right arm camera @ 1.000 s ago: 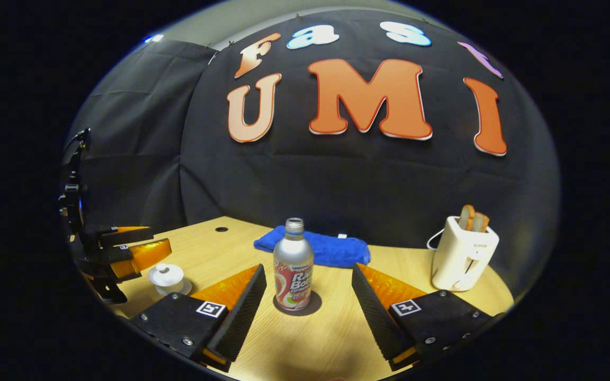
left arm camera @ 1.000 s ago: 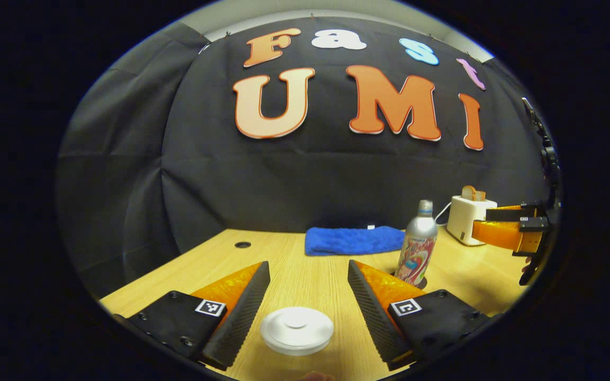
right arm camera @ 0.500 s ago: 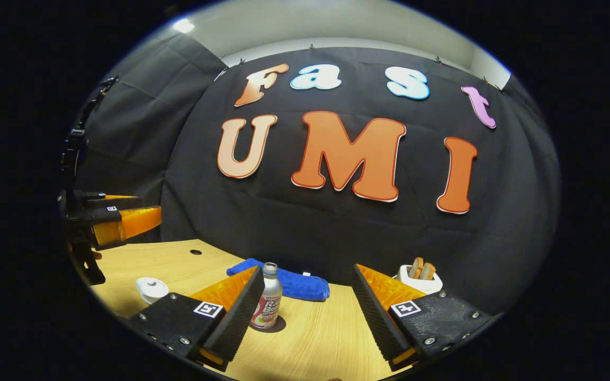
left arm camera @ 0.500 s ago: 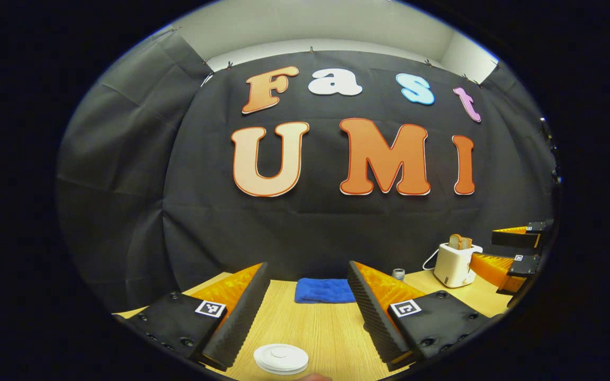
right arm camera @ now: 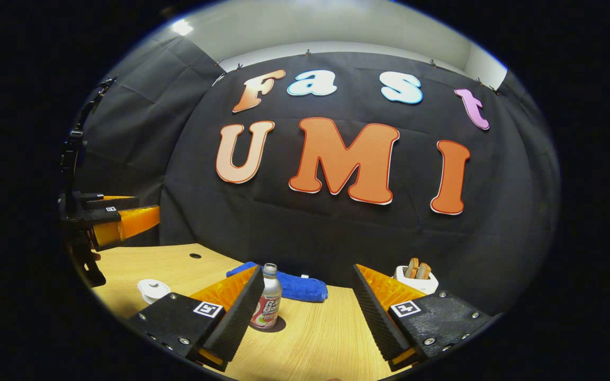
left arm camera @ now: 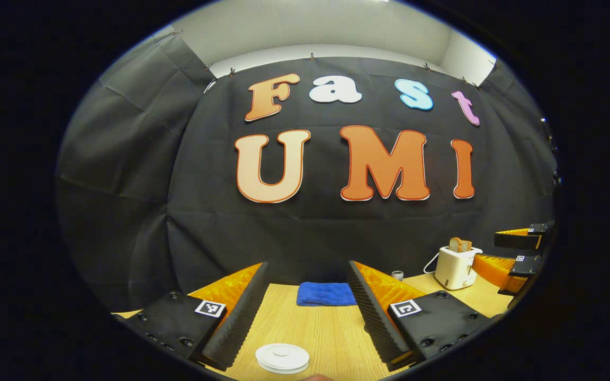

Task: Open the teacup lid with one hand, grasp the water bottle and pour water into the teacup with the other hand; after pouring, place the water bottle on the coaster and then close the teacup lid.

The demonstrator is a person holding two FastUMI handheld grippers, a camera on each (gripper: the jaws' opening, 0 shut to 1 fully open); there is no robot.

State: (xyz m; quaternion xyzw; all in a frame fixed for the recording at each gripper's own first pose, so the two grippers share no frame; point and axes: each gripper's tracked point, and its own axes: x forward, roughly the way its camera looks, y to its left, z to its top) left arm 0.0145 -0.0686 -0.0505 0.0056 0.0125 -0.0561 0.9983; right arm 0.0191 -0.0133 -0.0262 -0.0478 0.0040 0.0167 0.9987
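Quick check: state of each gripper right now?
Left gripper: open, holding nothing, above the teacup lid.
Right gripper: open, holding nothing, water bottle untouched.

A staged recording booth: black cloth wall (right arm camera: 337, 233) behind a wooden table (right arm camera: 315, 338) bearing a toaster (left arm camera: 456, 260) and towel (left arm camera: 323, 293).
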